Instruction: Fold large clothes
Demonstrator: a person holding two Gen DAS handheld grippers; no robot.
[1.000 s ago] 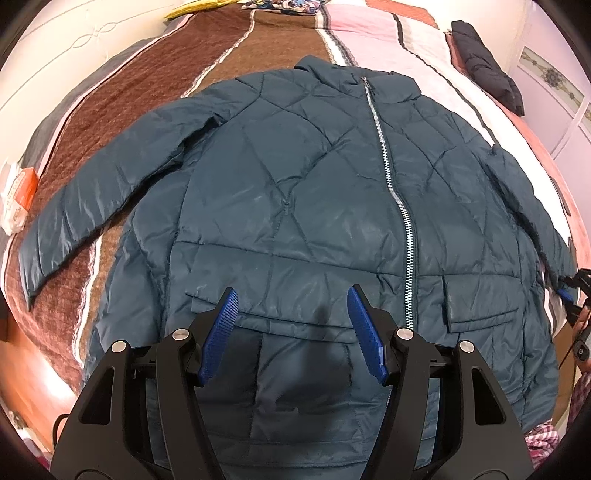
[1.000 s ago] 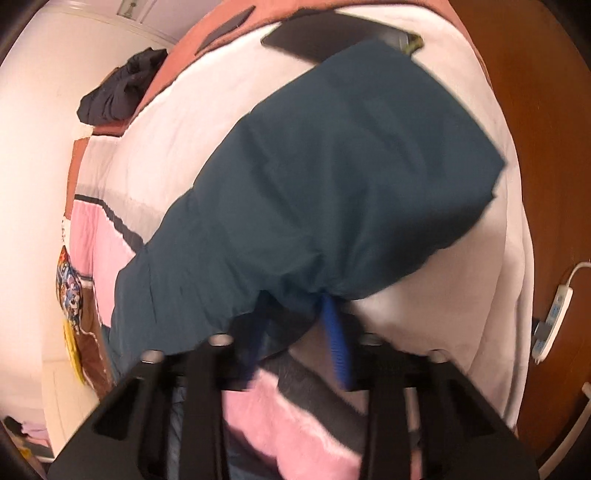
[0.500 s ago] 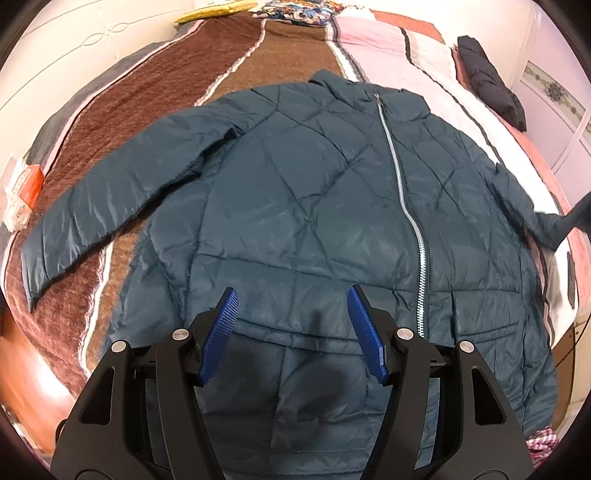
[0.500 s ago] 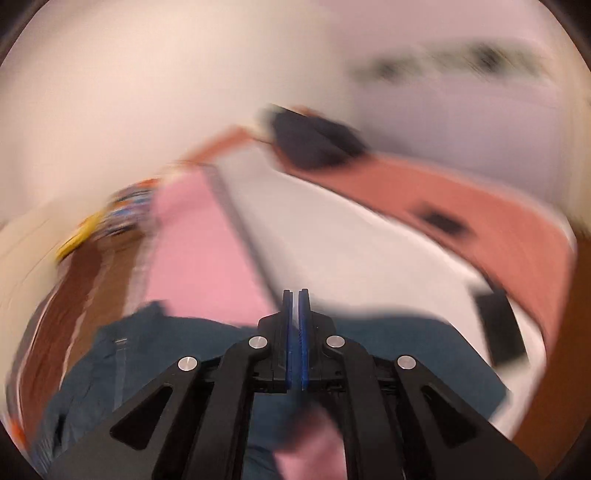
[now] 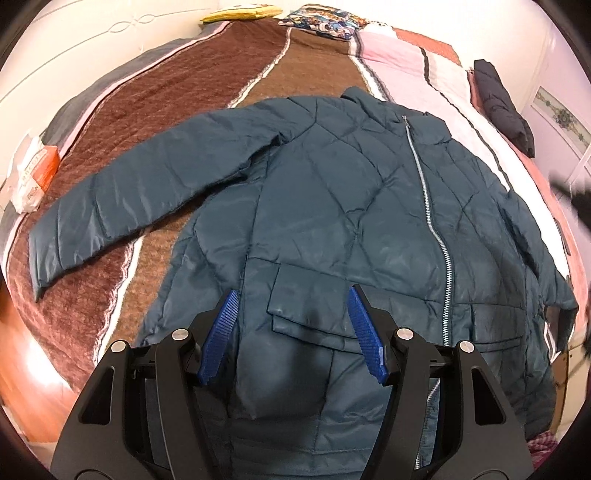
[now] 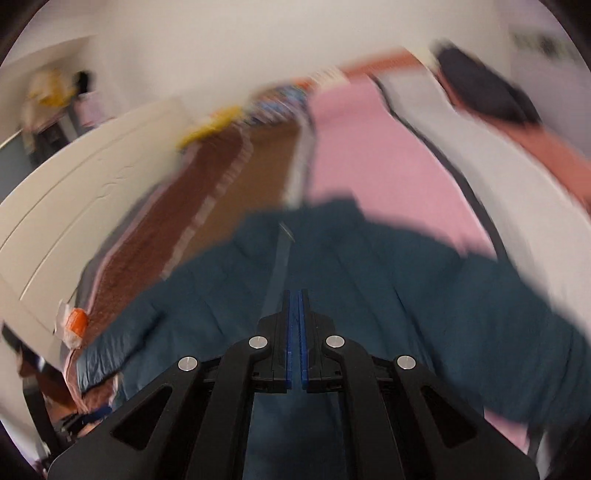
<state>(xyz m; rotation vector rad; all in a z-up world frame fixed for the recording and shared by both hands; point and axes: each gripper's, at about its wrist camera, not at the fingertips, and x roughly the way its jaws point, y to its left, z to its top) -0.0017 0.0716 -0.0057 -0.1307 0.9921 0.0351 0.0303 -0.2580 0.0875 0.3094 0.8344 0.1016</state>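
A dark teal quilted jacket lies front-up on the bed, zipped, with its left sleeve spread out to the left. My left gripper is open and empty above the jacket's lower front, over a pocket flap. In the blurred right wrist view the jacket fills the lower middle. My right gripper is shut with nothing between its pads, above the jacket.
The bed has a brown, pink and white striped blanket. A dark folded garment lies at the far right. An orange and white packet sits at the left edge. Pillows lie at the head. Wooden floor shows lower left.
My right gripper let go of the right sleeve, shut, and swung up and round to face along the bed. My left gripper drifted left and back; the jacket sits farther off.
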